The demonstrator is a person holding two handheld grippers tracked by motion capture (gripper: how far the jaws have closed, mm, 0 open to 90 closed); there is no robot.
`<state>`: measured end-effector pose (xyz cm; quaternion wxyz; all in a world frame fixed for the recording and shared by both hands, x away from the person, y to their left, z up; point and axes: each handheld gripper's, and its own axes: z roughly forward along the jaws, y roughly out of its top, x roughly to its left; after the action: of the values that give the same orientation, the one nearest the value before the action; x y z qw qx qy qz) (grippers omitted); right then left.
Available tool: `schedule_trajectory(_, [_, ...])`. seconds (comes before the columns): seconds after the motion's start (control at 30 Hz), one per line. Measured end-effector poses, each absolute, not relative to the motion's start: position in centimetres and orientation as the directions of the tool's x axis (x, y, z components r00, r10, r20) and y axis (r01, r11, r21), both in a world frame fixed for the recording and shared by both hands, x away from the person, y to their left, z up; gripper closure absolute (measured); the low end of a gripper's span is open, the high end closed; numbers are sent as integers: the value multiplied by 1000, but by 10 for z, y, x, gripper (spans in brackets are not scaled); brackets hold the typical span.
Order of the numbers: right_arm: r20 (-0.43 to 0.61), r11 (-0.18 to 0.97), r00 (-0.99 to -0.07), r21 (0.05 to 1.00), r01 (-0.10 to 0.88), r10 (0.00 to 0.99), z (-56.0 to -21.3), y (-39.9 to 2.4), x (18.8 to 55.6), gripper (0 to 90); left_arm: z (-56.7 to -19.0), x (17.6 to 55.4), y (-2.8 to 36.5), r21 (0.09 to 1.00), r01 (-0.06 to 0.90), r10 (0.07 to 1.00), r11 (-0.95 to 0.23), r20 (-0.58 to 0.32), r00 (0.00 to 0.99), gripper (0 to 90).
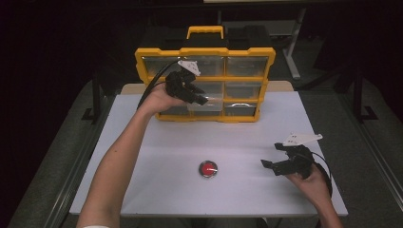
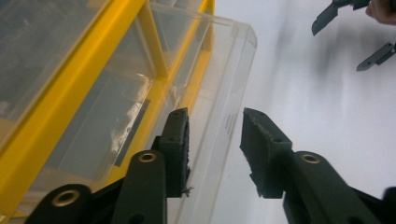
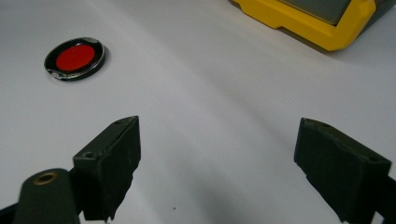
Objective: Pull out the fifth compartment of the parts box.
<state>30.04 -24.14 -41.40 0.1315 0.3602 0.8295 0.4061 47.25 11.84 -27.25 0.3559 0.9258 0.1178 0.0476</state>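
A clear drawer, pulled partway from the yellow organizer at the counter's far edge, is straddled but not yet pinched by the left hand-held gripper, seemingly for pulling, while the right hand-held gripper is held spread near a red disc.

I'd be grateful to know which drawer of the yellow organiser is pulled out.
The bottom-row middle clear drawer: it juts from the yellow organiser between the left gripper jaws; the other drawers sit flush.
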Motion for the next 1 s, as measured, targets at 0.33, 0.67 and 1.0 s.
schedule_trajectory(0.33, [79,406,-705,769,493,705,-414,-242,300,138,-272,473,119,664,175,229,-727,-5,973,691])
schedule_trajectory(0.67, [78,408,-706,769,491,704,-414,-241,300,138,-270,467,121,660,175,203,-730,-36,979,710])
schedule_trajectory(1.0, [78,409,-707,769,492,703,-414,-240,300,138,-270,458,123,667,168,184,-726,-47,982,715])
